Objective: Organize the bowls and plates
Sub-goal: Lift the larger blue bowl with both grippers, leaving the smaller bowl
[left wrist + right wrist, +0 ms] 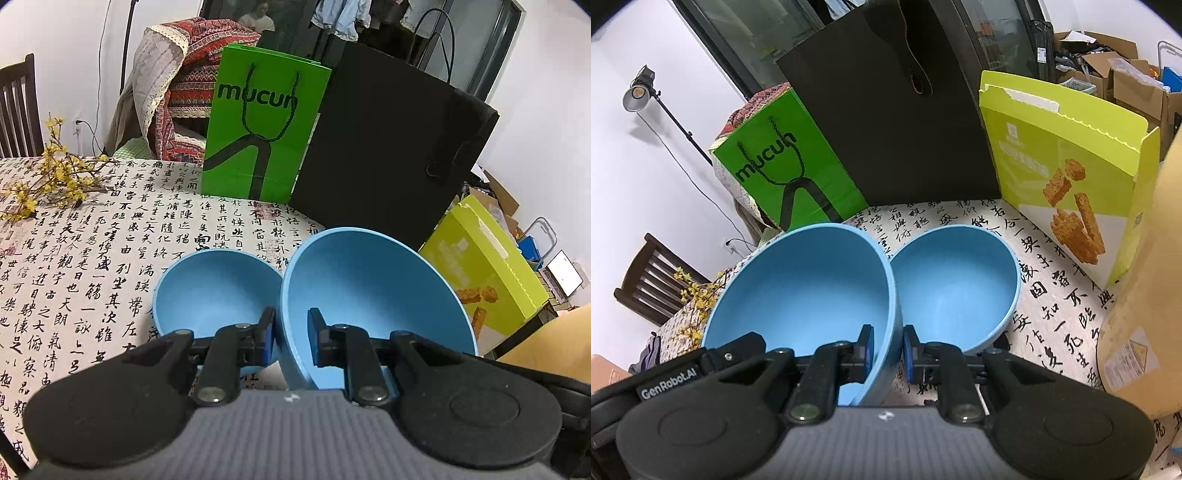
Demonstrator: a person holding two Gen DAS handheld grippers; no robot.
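Each claw, left [291, 338] and right [889, 349], is clamped on a blue bowl's [373, 295] [801, 291] rim, so carry both level, rims apart, before nesting them.

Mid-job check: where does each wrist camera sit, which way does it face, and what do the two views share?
Left wrist: sits on the left gripper, tilted down across the table toward the green bag. Its own jaws show, shut on the near bowl at the rim.
Right wrist: sits on the right gripper, tilted down toward the black bag and yellow box. Its jaws pinch what looks like the same bowl's opposite rim.
Shared: near bowl, far bowl, both bags, box, table.
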